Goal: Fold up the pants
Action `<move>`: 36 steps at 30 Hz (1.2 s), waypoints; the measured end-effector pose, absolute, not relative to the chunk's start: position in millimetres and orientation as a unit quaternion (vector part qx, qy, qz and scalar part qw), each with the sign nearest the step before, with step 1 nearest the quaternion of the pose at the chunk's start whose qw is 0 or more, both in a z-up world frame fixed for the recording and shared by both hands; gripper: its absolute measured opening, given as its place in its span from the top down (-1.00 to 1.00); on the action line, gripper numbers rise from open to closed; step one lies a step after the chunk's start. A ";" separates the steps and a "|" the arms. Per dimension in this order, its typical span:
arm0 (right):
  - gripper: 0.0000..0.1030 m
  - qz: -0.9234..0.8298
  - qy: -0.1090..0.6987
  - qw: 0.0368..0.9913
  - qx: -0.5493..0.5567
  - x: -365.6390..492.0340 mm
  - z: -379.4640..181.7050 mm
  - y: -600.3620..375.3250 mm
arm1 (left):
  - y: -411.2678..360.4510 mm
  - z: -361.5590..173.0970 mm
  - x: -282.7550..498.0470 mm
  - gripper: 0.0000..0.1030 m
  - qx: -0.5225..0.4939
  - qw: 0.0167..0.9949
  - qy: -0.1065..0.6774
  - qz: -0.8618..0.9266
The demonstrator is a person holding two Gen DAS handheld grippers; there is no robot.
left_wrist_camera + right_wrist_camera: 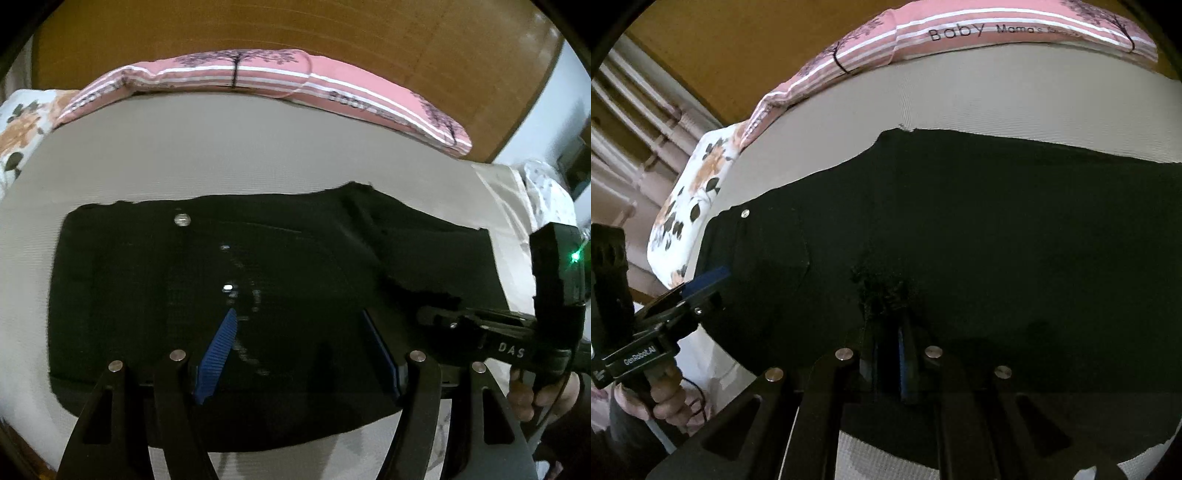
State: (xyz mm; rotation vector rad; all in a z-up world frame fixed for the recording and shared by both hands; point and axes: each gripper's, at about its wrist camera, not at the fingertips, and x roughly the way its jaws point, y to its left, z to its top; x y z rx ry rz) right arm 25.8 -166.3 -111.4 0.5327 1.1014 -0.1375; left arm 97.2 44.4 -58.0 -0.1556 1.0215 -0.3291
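Note:
Black pants (295, 258) lie spread flat across a beige bed sheet (184, 155), a silver waist button (181, 220) showing at the left. My left gripper (299, 354) hovers over the waist end, its blue pads wide apart and open with nothing pinched. In the right wrist view my right gripper (888, 332) is shut, a bunched bit of the pants (997, 221) cloth at its tips. The left wrist view shows the right gripper (428, 315) low on the pants' right part, beside a folded-over flap. The left gripper (705, 280) appears at the left there.
A pink striped pillow (258, 74) lies along the far edge of the bed under a wooden headboard (258, 26). A floral pillow (22, 125) sits at the left corner. A hand (535, 395) holds the right gripper's handle. White pipes (635, 122) run along the wall.

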 end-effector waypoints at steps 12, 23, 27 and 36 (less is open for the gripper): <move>0.33 -0.045 0.513 0.817 0.262 2.0 -83.2 -165.4 | 20.4 -57.2 101.3 -0.34 -0.110 0.826 0.508 -0.218; 0.11 -0.170 0.410 0.823 0.355 -72.2 -58.5 -242.5 | -10.0 -88.1 113.9 -0.27 -0.207 0.733 0.592 -0.265; 0.10 -0.190 0.381 0.823 0.375 -85.3 -55.3 -259.4 | -11.1 -100.1 117.1 0.01 -0.238 0.706 0.614 -0.261; 0.10 -0.200 0.383 0.821 0.373 -86.0 -59.9 -266.7 | -28.3 -108.8 127.4 0.60 -0.260 0.701 0.614 -0.251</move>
